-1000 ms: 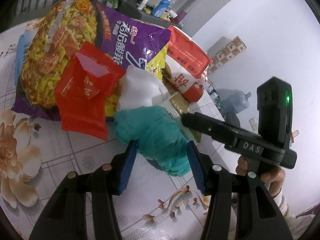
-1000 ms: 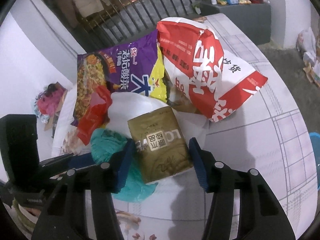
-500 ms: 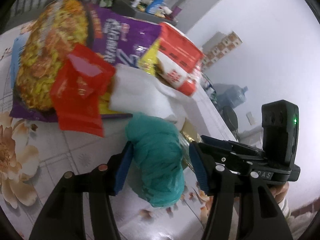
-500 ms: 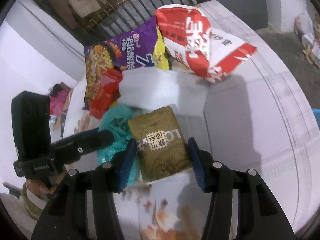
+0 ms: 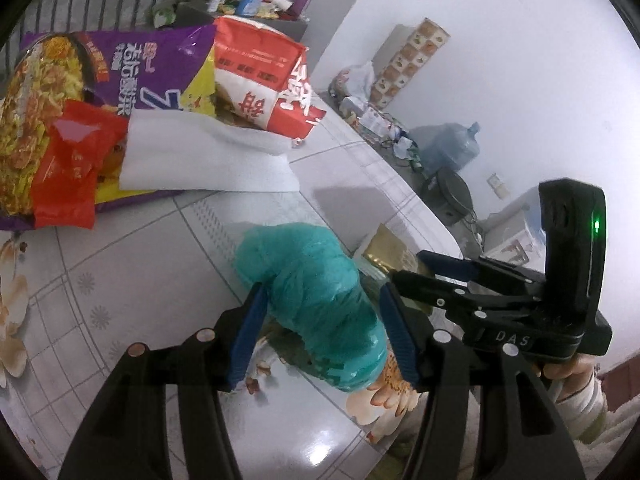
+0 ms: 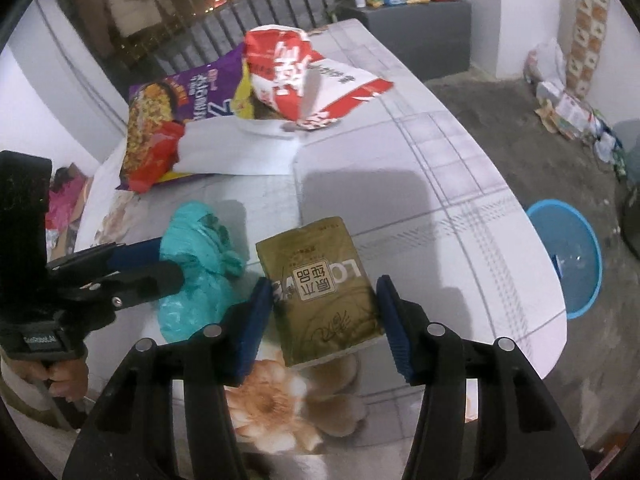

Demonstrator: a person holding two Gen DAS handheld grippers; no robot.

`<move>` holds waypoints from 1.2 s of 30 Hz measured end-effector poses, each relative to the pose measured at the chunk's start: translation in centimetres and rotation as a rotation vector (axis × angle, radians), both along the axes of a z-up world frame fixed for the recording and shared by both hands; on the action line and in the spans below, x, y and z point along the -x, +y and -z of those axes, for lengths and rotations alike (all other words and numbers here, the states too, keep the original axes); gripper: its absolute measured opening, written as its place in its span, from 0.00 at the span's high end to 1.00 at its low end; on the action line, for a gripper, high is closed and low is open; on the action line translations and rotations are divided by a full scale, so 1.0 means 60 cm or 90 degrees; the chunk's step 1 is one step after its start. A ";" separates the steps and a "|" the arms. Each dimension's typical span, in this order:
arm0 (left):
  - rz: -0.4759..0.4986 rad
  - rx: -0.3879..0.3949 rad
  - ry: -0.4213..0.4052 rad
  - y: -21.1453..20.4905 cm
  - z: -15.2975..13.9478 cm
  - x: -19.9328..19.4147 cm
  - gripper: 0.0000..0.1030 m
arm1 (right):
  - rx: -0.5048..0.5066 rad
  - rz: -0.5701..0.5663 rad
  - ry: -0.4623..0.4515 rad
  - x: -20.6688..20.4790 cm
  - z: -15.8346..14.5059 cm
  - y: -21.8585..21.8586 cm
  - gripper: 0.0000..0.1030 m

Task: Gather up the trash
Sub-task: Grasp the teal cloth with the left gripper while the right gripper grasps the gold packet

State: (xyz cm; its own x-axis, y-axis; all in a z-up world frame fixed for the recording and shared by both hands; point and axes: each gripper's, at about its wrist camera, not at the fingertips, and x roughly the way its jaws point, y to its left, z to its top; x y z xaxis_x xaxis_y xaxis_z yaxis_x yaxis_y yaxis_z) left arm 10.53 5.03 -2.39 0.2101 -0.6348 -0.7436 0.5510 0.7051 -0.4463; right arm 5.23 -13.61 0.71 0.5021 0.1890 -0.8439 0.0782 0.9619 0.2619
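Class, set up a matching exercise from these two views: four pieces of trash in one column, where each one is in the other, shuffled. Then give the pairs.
1. teal plastic bag
2. gold packet
3. white paper sheet
4. small red wrapper

A. lying on the purple noodle bag
B. in the left gripper
C. spread beside the red and white bag
D. in the right gripper

Pairs: 1-B, 2-D, 3-C, 4-A

"DAS" was printed on the right gripper (image 5: 516, 300); "LO" and "原木纯品" stood inverted on the gold packet (image 6: 324, 292); a large "7" marked the purple bag (image 5: 152, 68).
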 end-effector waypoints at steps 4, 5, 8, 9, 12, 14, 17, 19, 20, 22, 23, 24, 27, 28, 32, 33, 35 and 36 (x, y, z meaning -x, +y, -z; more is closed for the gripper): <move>-0.034 -0.020 0.023 -0.001 0.010 -0.010 0.44 | 0.002 -0.009 -0.003 -0.008 0.002 0.000 0.49; -0.041 -0.022 0.030 -0.003 0.012 -0.012 0.44 | 0.002 -0.015 -0.006 -0.009 0.003 0.001 0.49; -0.063 -0.039 0.045 -0.009 0.021 -0.016 0.44 | -0.007 -0.030 -0.009 -0.008 0.010 0.000 0.50; -0.070 -0.043 0.051 -0.011 0.024 -0.018 0.44 | -0.011 -0.034 -0.009 -0.008 0.012 -0.001 0.49; -0.089 -0.051 0.059 -0.018 0.031 -0.019 0.44 | -0.041 -0.044 -0.015 -0.007 0.019 -0.011 0.49; -0.094 -0.058 0.050 -0.024 0.031 -0.018 0.44 | -0.060 -0.048 -0.018 -0.005 0.020 -0.019 0.50; -0.105 -0.066 0.039 -0.029 0.028 -0.020 0.44 | -0.074 -0.050 -0.026 -0.004 0.021 -0.027 0.51; -0.113 -0.071 0.033 -0.033 0.027 -0.017 0.49 | -0.083 -0.050 -0.031 -0.005 0.020 -0.033 0.52; -0.116 -0.072 0.030 -0.035 0.027 -0.018 0.50 | -0.087 -0.050 -0.033 -0.005 0.020 -0.037 0.52; -0.125 -0.071 0.028 -0.035 0.027 -0.020 0.51 | -0.097 -0.048 -0.036 -0.006 0.019 -0.044 0.53; -0.130 -0.070 0.028 -0.034 0.027 -0.021 0.51 | -0.102 -0.048 -0.037 -0.006 0.019 -0.048 0.53; -0.134 -0.069 0.026 -0.035 0.025 -0.021 0.52 | -0.110 -0.046 -0.039 -0.007 0.019 -0.052 0.53; -0.143 -0.067 0.017 -0.032 0.018 -0.021 0.52 | -0.129 -0.042 -0.041 -0.008 0.019 -0.063 0.53; -0.145 -0.066 0.011 -0.029 0.014 -0.019 0.52 | -0.134 -0.039 -0.043 -0.008 0.018 -0.067 0.53; -0.147 -0.067 -0.003 -0.032 0.003 -0.016 0.53 | -0.146 -0.026 -0.051 -0.004 0.015 -0.084 0.53; -0.146 -0.067 -0.008 -0.034 0.001 -0.015 0.53 | -0.147 -0.021 -0.054 -0.002 0.014 -0.089 0.53; -0.142 -0.066 -0.018 -0.038 -0.007 -0.013 0.53 | -0.150 -0.010 -0.059 0.002 0.012 -0.102 0.53; -0.140 -0.067 -0.024 -0.041 -0.010 -0.011 0.53 | -0.153 -0.004 -0.061 0.004 0.011 -0.108 0.53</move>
State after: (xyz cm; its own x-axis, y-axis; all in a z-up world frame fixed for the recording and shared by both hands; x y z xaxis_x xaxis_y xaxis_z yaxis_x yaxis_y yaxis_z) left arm 11.21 2.56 -1.79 0.3637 -0.4905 -0.7919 0.3941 0.8513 -0.3463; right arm 5.02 -20.10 0.05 0.5758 0.3812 -0.7233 0.0368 0.8717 0.4887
